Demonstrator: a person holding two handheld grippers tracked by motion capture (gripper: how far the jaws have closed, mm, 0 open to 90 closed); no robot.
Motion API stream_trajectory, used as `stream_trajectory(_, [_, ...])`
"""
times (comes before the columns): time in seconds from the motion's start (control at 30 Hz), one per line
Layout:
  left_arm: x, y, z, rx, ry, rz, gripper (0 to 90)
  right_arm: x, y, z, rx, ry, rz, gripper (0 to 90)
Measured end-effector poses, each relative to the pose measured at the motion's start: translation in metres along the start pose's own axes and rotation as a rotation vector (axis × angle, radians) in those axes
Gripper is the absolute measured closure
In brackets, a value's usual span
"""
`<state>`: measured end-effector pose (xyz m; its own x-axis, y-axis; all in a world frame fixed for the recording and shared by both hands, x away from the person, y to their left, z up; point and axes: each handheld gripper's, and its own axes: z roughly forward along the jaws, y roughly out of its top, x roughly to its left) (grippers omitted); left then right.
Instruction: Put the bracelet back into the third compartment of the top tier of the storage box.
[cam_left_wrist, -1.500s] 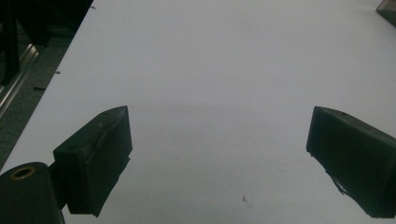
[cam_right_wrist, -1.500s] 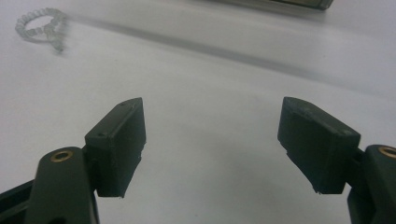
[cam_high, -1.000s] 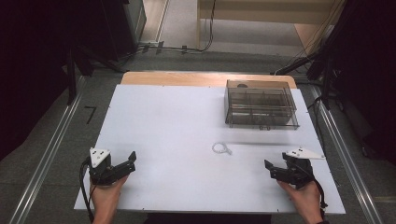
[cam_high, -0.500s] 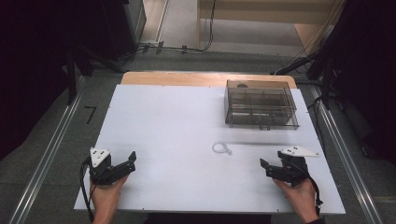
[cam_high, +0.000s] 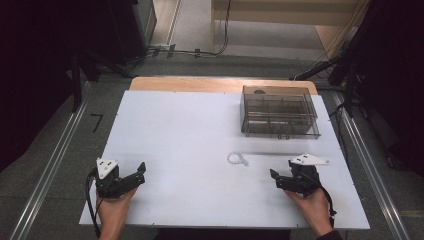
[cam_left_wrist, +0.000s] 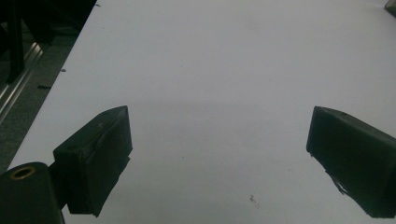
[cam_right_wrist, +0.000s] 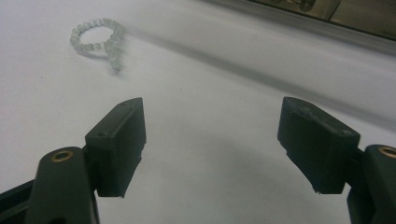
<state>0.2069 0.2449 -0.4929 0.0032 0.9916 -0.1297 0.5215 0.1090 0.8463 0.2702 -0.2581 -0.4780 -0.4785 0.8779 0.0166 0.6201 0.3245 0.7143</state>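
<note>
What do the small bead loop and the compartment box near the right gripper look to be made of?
Bead loop: small pale, translucent round beads, likely glass or plastic; slightly glossy, strung in a ring with a short tail.
Compartment box: smoky see-through plastic, probably acrylic; the dividers show through its walls. The table under both is matte white.

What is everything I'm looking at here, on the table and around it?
Table top: one, white, middle of the high view, with a bare wooden strip along its far edge.
Bead bracelet: one, pale and see-through, a small loop on the table right of centre, apart from both grippers.
Compartment box: one, smoky clear plastic, far right part of the table.
Cables: several, black, on the grey floor beyond the table.
Rails: two, metal, on the floor along each side of the table.
Left gripper: one, black, near left corner, jaws open.
Right gripper: one, black, near right, jaws open, pointing toward the bracelet.
Hands: two, holding the grippers.
</note>
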Motion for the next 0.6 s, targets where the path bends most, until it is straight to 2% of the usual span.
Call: stream_trajectory(0.6, [0.000, 0.000, 0.001, 0.002, -0.001, -0.001, 6.9, 0.012, 0.009, 0.014, 0.006, 0.023, -0.028, 22.1])
